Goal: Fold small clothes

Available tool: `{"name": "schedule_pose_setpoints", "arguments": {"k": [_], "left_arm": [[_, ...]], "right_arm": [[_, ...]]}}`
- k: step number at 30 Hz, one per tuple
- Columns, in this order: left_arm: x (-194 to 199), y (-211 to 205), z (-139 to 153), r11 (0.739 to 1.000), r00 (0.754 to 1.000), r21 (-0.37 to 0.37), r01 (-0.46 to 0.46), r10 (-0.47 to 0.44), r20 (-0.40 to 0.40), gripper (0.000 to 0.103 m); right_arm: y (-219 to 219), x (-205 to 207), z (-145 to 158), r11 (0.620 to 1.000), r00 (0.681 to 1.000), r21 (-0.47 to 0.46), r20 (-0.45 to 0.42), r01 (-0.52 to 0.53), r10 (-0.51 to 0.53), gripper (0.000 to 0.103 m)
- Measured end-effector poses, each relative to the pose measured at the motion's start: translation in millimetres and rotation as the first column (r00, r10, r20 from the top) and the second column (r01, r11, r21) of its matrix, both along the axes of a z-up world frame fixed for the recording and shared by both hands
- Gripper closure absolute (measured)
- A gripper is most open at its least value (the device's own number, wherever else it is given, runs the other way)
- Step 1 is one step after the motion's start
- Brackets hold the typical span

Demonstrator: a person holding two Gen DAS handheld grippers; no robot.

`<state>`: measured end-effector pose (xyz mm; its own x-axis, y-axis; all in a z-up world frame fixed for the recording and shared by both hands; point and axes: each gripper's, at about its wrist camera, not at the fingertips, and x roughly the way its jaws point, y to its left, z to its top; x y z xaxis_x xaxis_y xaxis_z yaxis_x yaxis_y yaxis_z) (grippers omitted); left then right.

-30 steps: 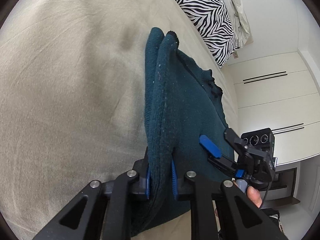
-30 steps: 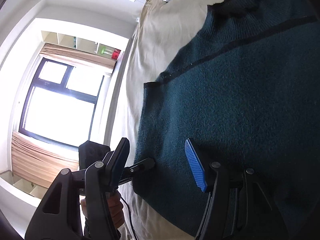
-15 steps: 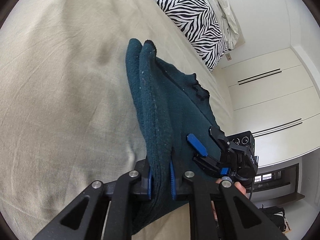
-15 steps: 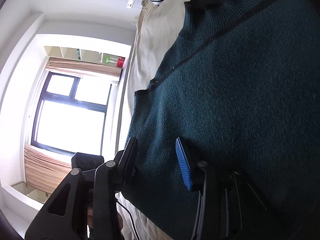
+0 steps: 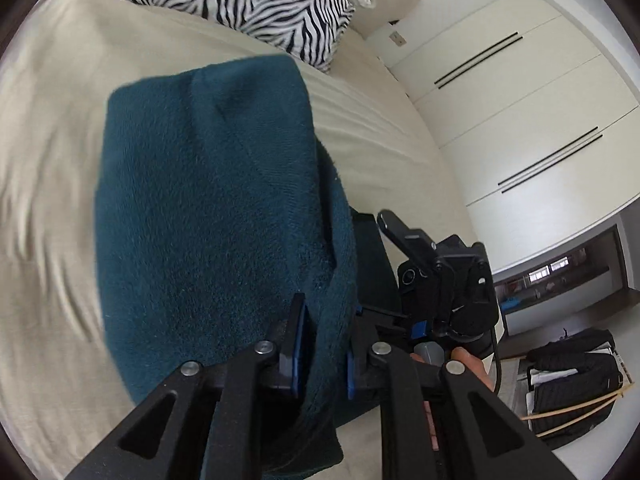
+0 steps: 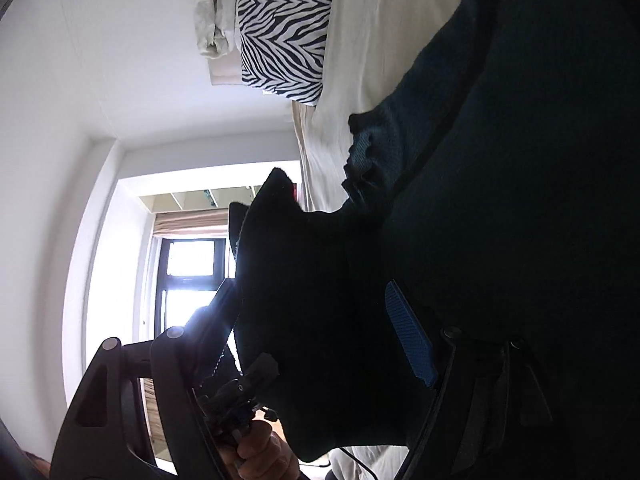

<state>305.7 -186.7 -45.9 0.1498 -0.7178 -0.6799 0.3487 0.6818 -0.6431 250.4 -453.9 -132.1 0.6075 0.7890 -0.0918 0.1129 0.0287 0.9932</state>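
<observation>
Left claw (image 5: 322,354): pads clamped on a bunched edge of the dark teal knitted sweater (image 5: 208,216); the jaws have just eased slightly wider, the cloth still pinched between them.
Right claw (image 6: 320,320): jaws have just been opening and stand apart; dark cloth lies between them, but the blue ribbed pad (image 6: 408,340) shows bare, so no pinch is read here.
Task item location: the sweater lies on the beige bed sheet (image 5: 52,168), one side lifted and doubled over the rest by the left claw.
Step in hand (judgement): carrying the lifted side across to complete a fold.
Technique (judgement): keep the pinched edge taut, lay it parallel to the opposite edge, lower before releasing, and keep the right claw clear of the top layer.
Sweater material: thick, fuzzy knit with a soft rounded fold line; it should drape heavily and hold a loose crease.
Bed sheet: smooth woven cloth, lightly wrinkled.
Far field: zebra-striped pillow (image 5: 256,4) at the bed head; white flat-fronted wardrobe doors (image 5: 532,120) beyond.
</observation>
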Motion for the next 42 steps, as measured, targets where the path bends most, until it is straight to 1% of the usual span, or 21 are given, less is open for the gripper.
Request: {"name": "schedule_pose_setpoints", "arguments": {"k": [2, 3, 5, 7, 8, 9, 11, 13, 16, 17, 18, 19, 20, 21, 23, 25, 28, 33, 35, 40, 42], "left_arm": [[-6, -19, -12, 0.999, 0.998, -0.027, 0.043, -0.044, -0.033, 0.079], [-10, -20, -12, 0.997, 0.998, -0.053, 0.055, -0.056, -0.034, 0.079], [-17, -11, -4, 0.996, 0.998, -0.071, 0.060, -0.059, 0.003, 0.077], [-21, 11, 8, 0.994, 0.998, -0.097, 0.043, -0.039, 0.047, 0.071], [-21, 24, 12, 0.994, 0.998, -0.106, 0.028, -0.023, 0.057, 0.068], [-20, 36, 13, 0.995, 0.998, -0.100, 0.008, -0.002, 0.064, 0.068], [-17, 57, 11, 0.997, 0.997, -0.071, -0.019, 0.024, 0.076, 0.068], [-19, 72, 2, 0.997, 0.997, -0.063, -0.043, 0.046, 0.055, 0.068], [-27, 84, -13, 0.996, 0.998, -0.064, -0.062, 0.064, 0.024, 0.068], [-28, 85, -17, 0.996, 0.998, -0.062, -0.064, 0.065, 0.017, 0.068], [-30, 84, -20, 0.996, 0.998, -0.063, -0.063, 0.064, 0.014, 0.068], [-33, 83, -22, 0.996, 0.998, -0.061, -0.061, 0.062, 0.014, 0.068], [-35, 82, -23, 0.997, 0.998, -0.055, -0.059, 0.060, 0.017, 0.068], [-38, 82, -24, 0.997, 0.998, -0.049, -0.057, 0.058, 0.021, 0.068], [-40, 78, -23, 0.998, 0.998, -0.038, -0.048, 0.049, 0.030, 0.068], [-41, 74, -22, 0.999, 0.998, -0.030, -0.044, 0.045, 0.041, 0.065], [-42, 65, -18, 0.999, 0.997, -0.013, -0.041, 0.042, 0.063, 0.060], [-43, 40, -16, 1.000, 0.996, 0.008, -0.018, 0.017, 0.083, 0.059], [-43, 27, -14, 1.000, 0.995, 0.017, -0.003, 0.001, 0.097, 0.059], [-45, 2, -10, 0.998, 0.990, 0.069, 0.017, -0.027, 0.140, 0.059], [-45, -6, -9, 0.996, 0.986, 0.088, 0.023, -0.037, 0.161, 0.059]], "right_arm": [[-23, -7, -3, 0.999, 0.999, 0.000, -0.014, 0.038, -0.038, 0.029], [-34, -11, -7, 0.999, 0.999, 0.002, -0.017, 0.046, -0.046, 0.030], [-50, -18, -16, 0.998, 0.999, 0.056, -0.018, 0.037, -0.036, 0.030], [-53, -17, -19, 0.998, 1.000, 0.058, -0.009, 0.025, -0.024, 0.030], [-50, -15, -15, 1.000, 1.000, 0.028, -0.010, 0.011, -0.011, 0.030], [-43, -9, -12, 1.000, 1.000, -0.008, -0.017, -0.001, 0.001, 0.030], [-32, -1, -7, 0.997, 0.999, -0.073, -0.033, -0.025, 0.023, 0.030], [-24, 5, -3, 0.991, 0.997, -0.127, -0.055, -0.052, 0.046, 0.030], [-9, 15, 2, 0.969, 0.992, -0.230, -0.103, -0.091, 0.069, 0.035], [-4, 12, 5, 0.953, 0.989, -0.284, -0.122, -0.110, 0.079, 0.042], [1, 15, 8, 0.933, 0.987, -0.336, -0.137, -0.130, 0.088, 0.050], [7, 19, 10, 0.912, 0.984, -0.384, -0.152, -0.146, 0.094, 0.056], [12, 23, 11, 0.891, 0.981, -0.425, -0.168, -0.161, 0.097, 0.071], [14, 25, 12, 0.869, 0.978, -0.463, -0.184, -0.173, 0.096, 0.082], [13, 22, 15, 0.841, 0.978, -0.511, -0.190, -0.178, 0.091, 0.087], [8, 17, 23, 0.806, 0.981, -0.568, -0.182, -0.164, 0.071, 0.088], [-10, 1, 38, 0.764, 0.988, -0.635, -0.153, -0.114, 0.020, 0.089], [-48, -27, 52, 0.720, 0.994, -0.692, -0.106, -0.050, -0.034, 0.089], [-61, -37, 51, 0.717, 0.994, -0.697, -0.097, -0.027, -0.056, 0.089], [-82, -49, 31, 0.745, 0.989, -0.667, -0.114, -0.008, -0.092, 0.089], [-84, -53, 32, 0.750, 0.990, -0.661, -0.103, 0.007, -0.100, 0.089]]}}
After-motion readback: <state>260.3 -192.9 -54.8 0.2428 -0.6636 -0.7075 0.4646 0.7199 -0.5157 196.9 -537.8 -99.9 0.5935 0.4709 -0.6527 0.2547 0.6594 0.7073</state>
